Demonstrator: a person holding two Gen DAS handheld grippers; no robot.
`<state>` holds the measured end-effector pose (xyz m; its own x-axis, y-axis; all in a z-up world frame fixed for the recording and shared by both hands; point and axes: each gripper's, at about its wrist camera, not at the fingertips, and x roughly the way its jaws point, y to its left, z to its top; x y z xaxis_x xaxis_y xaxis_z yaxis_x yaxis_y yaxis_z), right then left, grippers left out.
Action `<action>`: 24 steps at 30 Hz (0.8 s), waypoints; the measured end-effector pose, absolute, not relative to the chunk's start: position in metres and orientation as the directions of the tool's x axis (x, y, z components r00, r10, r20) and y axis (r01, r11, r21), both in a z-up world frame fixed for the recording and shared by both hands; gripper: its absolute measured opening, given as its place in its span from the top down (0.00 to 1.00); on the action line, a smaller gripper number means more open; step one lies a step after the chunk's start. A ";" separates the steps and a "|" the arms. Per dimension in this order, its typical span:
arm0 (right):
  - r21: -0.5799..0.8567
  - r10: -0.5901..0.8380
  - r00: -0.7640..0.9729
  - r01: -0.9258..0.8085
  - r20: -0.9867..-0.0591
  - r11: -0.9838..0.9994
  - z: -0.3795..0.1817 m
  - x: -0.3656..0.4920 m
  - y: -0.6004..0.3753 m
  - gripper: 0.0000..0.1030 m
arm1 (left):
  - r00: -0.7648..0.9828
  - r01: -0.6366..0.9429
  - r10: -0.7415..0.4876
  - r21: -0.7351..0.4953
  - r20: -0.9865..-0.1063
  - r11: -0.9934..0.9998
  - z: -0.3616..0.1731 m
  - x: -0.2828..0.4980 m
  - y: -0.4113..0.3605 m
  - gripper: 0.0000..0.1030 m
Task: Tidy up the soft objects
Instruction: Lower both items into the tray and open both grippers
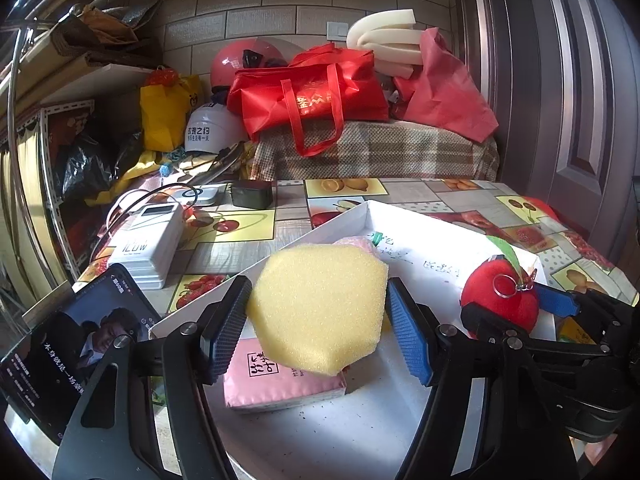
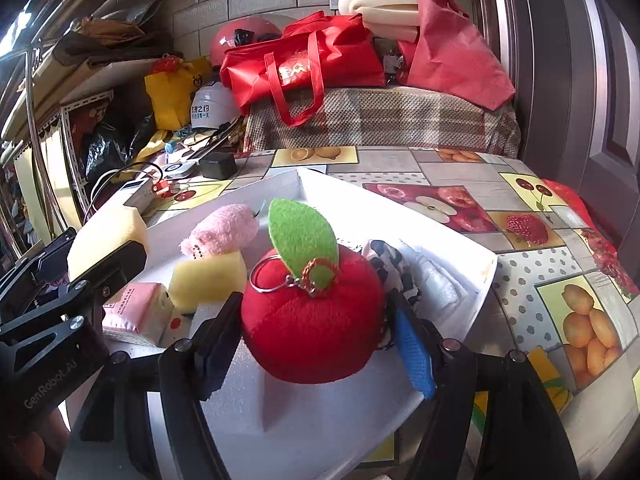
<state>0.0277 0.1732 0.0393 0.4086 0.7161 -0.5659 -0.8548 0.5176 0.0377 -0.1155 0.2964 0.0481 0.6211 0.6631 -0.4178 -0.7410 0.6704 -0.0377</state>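
Left wrist view: left gripper (image 1: 316, 300) has its jaws fairly wide w/ a yellow sponge (image 1: 320, 308) between them at frame center. Black pad meets the sponge's left edge and the blue pad sits right at its right corner. The sponge looks unsqueezed, so no firm grip shows. Its lower edge overlaps a pink tissue pack (image 1: 280, 390) lying in the white tray (image 1: 360, 420). At lower left a phone (image 1: 80, 344) w/ lit screen leans beside the tray, and a white boxy device (image 1: 148, 240) sits on the fruit-print tablecloth (image 1: 240, 252) above it. A red tote bag (image 1: 308, 96) is on a plaid-covered surface at upper center.

Right wrist view: right gripper (image 2: 316, 308) is also spread wide around a red plush apple (image 2: 312, 332) at center frame. The apple sits upright on the tray floor w/ a green felt leaf (image 2: 304, 236) and a metal key ring (image 2: 266, 276) on top. Black finger is against the apple's left side. The blue pad stands just off its right side w/ a sliver of gap, so it isn't clamped. Behind the apple on the left are a 2nd yellow sponge (image 2: 208, 276) and a pink plush toy (image 2: 224, 230) resting on it. Black-and-white patterned cloth (image 2: 390, 264) lies to the apple's right, inside the tray's right corner.
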 end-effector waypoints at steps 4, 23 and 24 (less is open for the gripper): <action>0.037 0.712 0.421 -0.847 -0.562 0.530 0.040 0.028 0.171 0.00 | 0.611 -0.764 0.675 -0.083 -0.413 0.640 0.048 -0.124 0.303 0.00; -0.002 0.718 0.482 -0.831 -0.502 0.556 0.045 0.019 0.165 0.00 | 0.615 -0.766 0.693 -0.076 -0.376 0.639 0.050 -0.128 0.299 0.00; -0.004 0.718 0.486 -0.829 -0.498 0.559 0.046 0.018 0.165 0.00 | 0.614 -0.767 0.695 -0.076 -0.374 0.637 0.050 -0.129 0.299 0.00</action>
